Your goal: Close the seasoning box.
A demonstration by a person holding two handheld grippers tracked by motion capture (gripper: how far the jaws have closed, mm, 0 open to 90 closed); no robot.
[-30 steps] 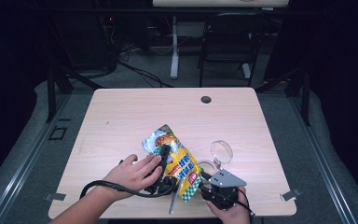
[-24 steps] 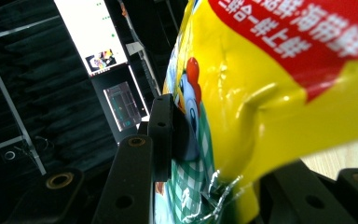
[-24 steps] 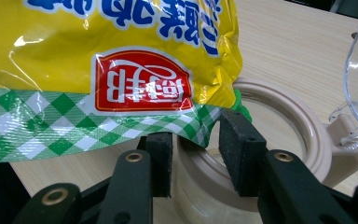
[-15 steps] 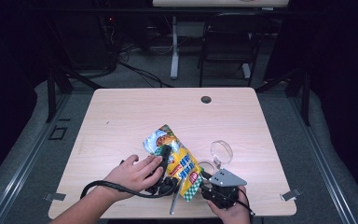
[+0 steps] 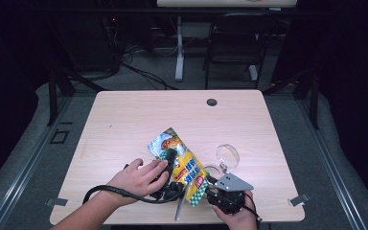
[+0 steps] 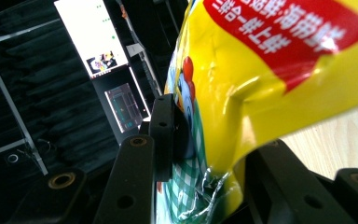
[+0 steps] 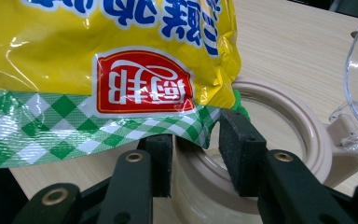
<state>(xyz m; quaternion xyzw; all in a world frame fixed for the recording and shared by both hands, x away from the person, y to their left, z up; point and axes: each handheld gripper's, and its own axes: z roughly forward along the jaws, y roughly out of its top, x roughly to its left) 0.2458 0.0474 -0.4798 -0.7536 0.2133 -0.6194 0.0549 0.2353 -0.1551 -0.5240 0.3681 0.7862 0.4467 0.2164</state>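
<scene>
A yellow snack bag [image 5: 181, 160] with a green-checked end lies tilted at the table's front middle. My left gripper [image 5: 169, 167] is shut on it, and in the left gripper view the bag [image 6: 261, 70] bulges between the pads [image 6: 164, 135]. A beige jar [image 5: 212, 171] with a clear flip lid [image 5: 227, 155] swung open stands just right of the bag. My right gripper [image 5: 214, 188] is shut on the jar's rim [image 7: 279, 116], one pad [image 7: 240, 154] inside the mouth and the other outside the wall. The bag's checked end [image 7: 51, 126] hangs over the jar's edge.
A thin grey utensil-like item [image 5: 179, 208] lies near the table's front edge between the two hands. The left gripper's black cable [image 5: 120, 191] loops over the table [image 5: 124, 120] by the left hand. A round grommet [image 5: 212, 102] sits at the far edge.
</scene>
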